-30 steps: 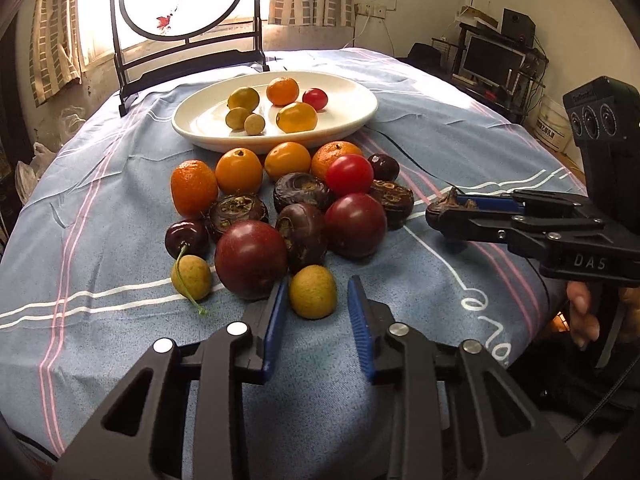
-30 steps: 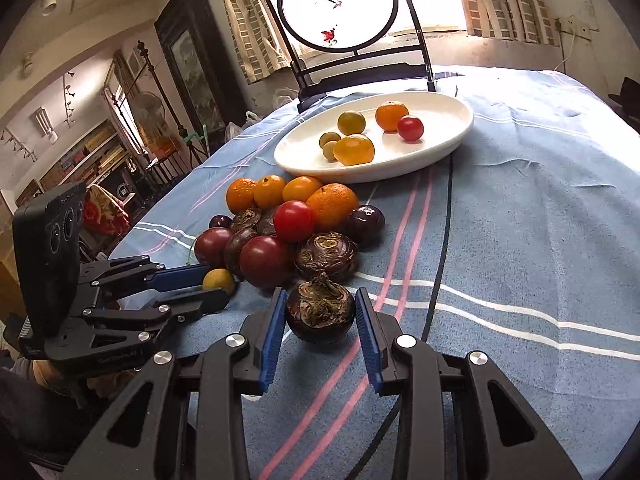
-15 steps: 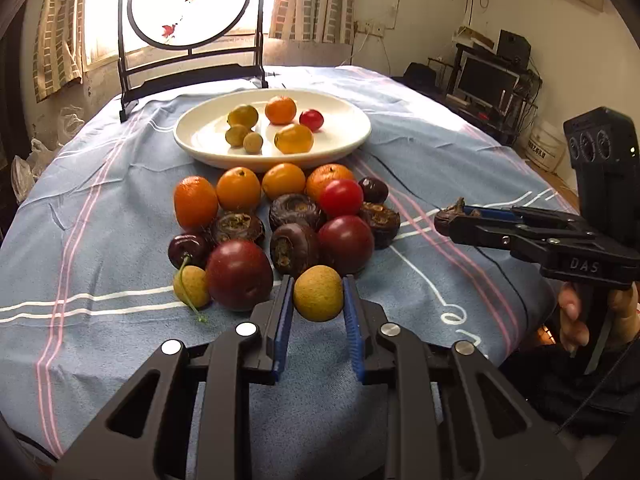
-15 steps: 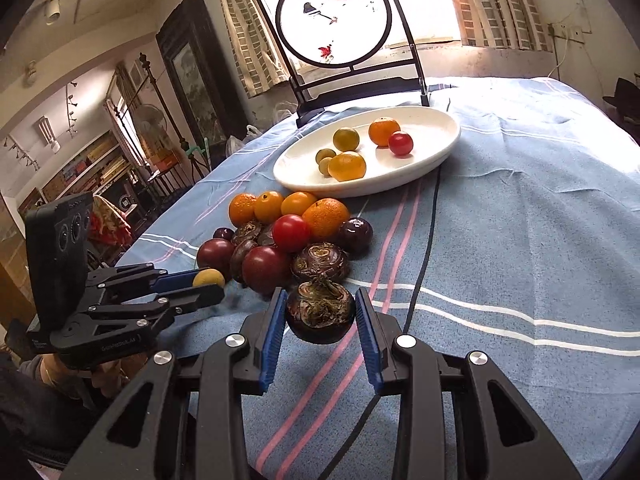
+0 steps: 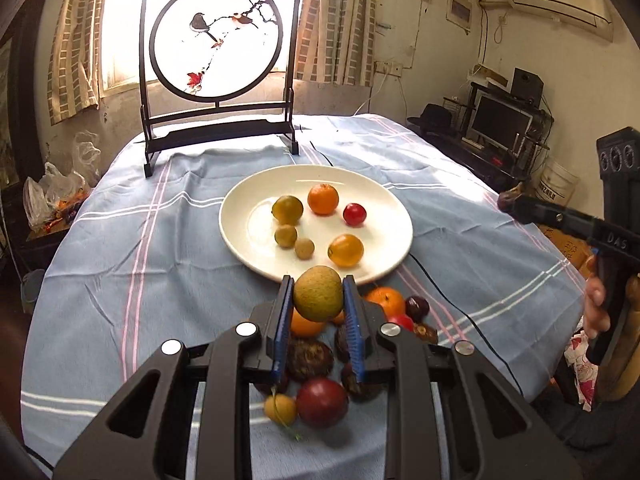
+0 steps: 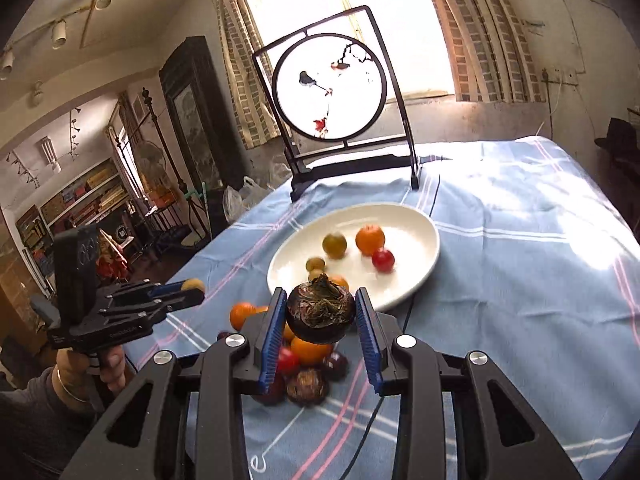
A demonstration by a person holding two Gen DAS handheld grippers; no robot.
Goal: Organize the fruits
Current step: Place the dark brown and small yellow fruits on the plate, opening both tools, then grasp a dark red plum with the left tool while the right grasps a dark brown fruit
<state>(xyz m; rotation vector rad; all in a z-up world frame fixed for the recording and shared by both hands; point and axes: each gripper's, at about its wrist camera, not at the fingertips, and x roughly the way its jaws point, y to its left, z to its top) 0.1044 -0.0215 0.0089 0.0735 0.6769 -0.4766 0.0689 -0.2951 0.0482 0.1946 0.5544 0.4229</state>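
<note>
Item one: the left gripper (image 5: 318,300), closed on a small yellow-green fruit (image 5: 318,298), which is clamped between both blue pads. A second ago the fruit lay on the cloth between jaws not yet touching it; those jaws have since been closed, and the fruit has been lifted clear of the tabletop (image 5: 120,280) and is now seen against the near rim of the white plate (image 5: 236,232).

Item two: the right gripper (image 6: 320,316), closed on a dark brown, rough-topped fruit (image 6: 320,314). The grip is unchanged; the fruit has likewise been raised and is seen just short of the plate's near rim.

Item three: the plate, the landmark. Six small fruits are held in it: orange, yellow, green and red.

Item four: the loose pile of fruit (image 5: 316,360), on the cloth on the near side of the plate, below both grippers; oranges, a red tomato-like fruit and dark purple-brown ones are noted.

Item five: a framed round screen (image 5: 218,40), upright beyond the plate.

Assessment: pick-up is judged complete for both fruits; carrying to the plate and release are judged to remain.
</note>
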